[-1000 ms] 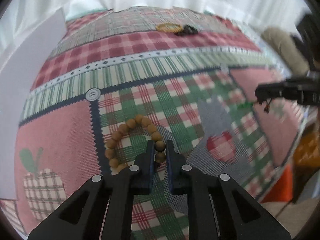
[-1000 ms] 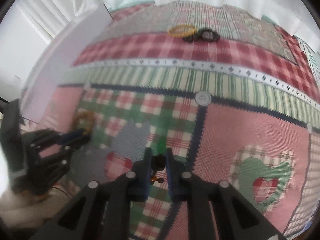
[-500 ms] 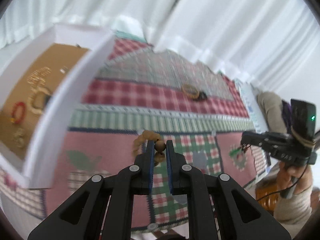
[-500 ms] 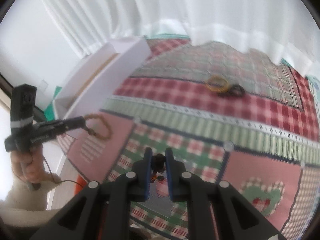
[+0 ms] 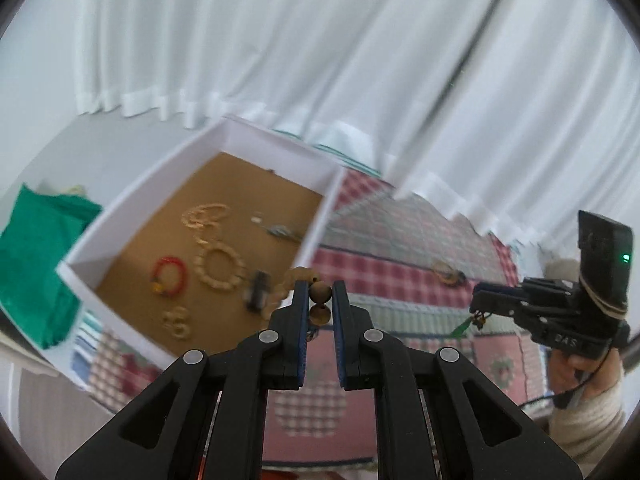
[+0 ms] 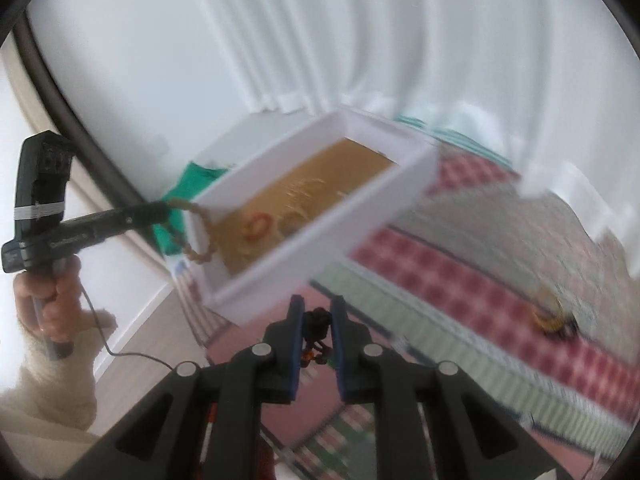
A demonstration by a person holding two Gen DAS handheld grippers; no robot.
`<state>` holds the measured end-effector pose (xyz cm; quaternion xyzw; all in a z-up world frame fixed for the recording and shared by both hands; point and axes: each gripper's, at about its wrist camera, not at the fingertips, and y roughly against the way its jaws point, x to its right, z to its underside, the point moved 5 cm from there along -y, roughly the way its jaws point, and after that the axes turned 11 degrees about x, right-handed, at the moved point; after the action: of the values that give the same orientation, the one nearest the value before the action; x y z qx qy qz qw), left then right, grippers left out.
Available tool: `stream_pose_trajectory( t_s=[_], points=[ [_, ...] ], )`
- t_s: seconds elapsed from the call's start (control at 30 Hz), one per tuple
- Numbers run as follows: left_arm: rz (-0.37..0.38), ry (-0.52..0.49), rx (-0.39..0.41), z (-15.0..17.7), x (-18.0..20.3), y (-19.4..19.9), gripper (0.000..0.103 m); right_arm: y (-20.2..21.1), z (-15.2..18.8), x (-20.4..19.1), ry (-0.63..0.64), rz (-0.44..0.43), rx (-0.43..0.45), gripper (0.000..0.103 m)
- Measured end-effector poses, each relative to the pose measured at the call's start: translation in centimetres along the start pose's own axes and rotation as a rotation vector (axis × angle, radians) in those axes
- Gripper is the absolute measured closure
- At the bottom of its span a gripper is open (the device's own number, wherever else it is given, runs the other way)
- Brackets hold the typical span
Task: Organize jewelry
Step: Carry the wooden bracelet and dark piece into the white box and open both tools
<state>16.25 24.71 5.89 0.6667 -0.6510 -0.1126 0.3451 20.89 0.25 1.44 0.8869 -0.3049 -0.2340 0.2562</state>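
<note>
- Progress: several pieces already lie in the white box (image 5: 120, 208); two are in transit; a yellow ring and dark piece (image 5: 448, 274) remain on the checked tabletop (image 5: 380, 264).
- Left gripper (image 5: 320, 300): jaws clamp the wooden bead bracelet (image 5: 320, 292), near the box.
- Right gripper (image 6: 316, 320): jaws closed on a small dark charm (image 6: 316, 316).
- Box contents: red bracelet (image 5: 170, 280), pale bead ring (image 5: 220, 268), chains.

White pleated curtain (image 5: 320, 60), hanging behind the surface. Patchwork plaid cloth (image 5: 400, 240) in red, green and pink, covering the surface. Folded green fabric (image 5: 36, 256), lying at the left, beside the cloth. Pale wall (image 6: 140, 80), left of the curtain.
</note>
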Motion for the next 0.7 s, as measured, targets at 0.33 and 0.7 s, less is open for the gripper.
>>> stream_pose_trajectory(
  t_s=[0.33, 0.7],
  points=[
    [-0.133, 0.127, -0.053, 0.0, -10.1, -4.8, 0.094, -11.7, -4.3, -9.1, 0.122, -0.134, -0.090, 0.090],
    [-0.243, 0.211, -0.101, 1.0, -17.7, -9.5, 0.094, -23.4, -1.3, -12.5, 0.201, -0.092, -0.287, 0.090]
  ],
)
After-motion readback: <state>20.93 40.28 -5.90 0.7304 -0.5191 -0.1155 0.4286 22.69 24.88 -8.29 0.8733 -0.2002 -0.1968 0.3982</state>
